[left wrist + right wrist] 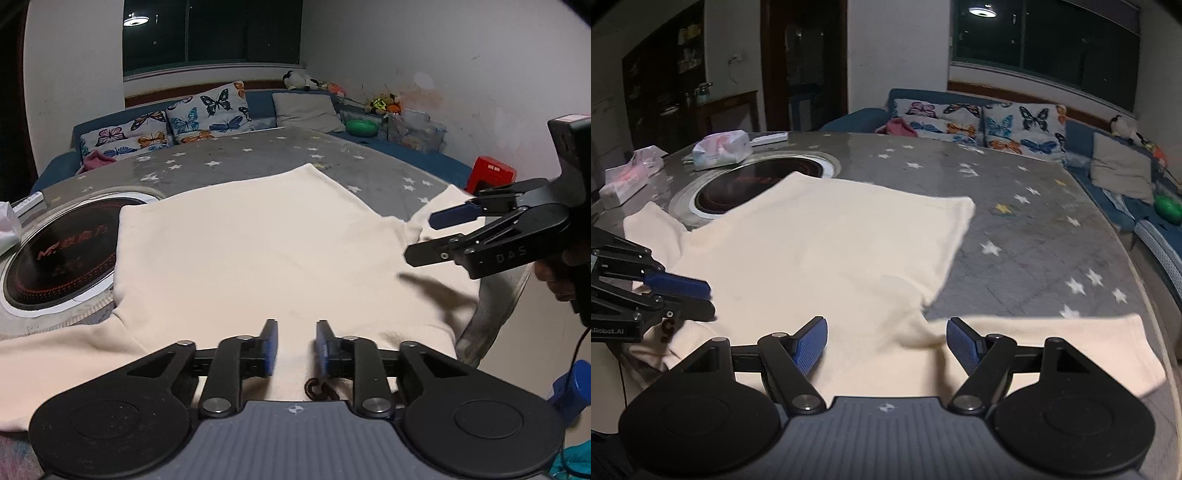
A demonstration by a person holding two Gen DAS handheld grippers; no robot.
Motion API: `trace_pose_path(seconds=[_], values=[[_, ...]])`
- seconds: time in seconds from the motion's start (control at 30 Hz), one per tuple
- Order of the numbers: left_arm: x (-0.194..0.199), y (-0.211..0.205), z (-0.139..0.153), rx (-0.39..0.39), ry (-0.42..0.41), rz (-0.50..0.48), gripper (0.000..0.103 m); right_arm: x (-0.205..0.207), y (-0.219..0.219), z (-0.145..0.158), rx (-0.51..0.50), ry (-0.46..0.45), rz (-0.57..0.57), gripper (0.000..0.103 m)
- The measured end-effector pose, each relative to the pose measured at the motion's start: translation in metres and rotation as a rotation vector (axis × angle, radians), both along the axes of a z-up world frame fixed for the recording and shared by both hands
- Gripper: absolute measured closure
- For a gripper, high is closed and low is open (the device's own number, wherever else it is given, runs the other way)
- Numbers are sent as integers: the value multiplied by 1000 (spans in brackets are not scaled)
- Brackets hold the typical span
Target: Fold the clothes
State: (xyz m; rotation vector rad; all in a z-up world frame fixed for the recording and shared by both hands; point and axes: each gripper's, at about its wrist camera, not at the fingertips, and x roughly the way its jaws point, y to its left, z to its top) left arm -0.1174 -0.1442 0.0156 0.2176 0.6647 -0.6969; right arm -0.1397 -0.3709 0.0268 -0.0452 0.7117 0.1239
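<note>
Left hand-held gripper (295,345) with jaws narrowly parted, right hand-held gripper (886,341) spread wide, neither holding anything, cream T-shirt (258,243) lying flat and smooth on the star-patterned desk (1034,236), sleeves out, collar end just beneath both grippers

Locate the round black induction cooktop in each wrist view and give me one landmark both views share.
Left wrist: the cooktop sits at the left edge, its right side tucked under the cream shirt.
Right wrist: the cooktop sits upper left, beyond the shirt's far corner.
Shared landmark: the butterfly cushions on the blue sofa.
</note>
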Motion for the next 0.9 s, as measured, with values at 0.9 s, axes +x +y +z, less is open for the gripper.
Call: trace_pose_path(seconds=[0.9], values=[[-3, -1, -1, 33, -17, 2, 68, -19, -157, -22, 16, -35, -622, 47]])
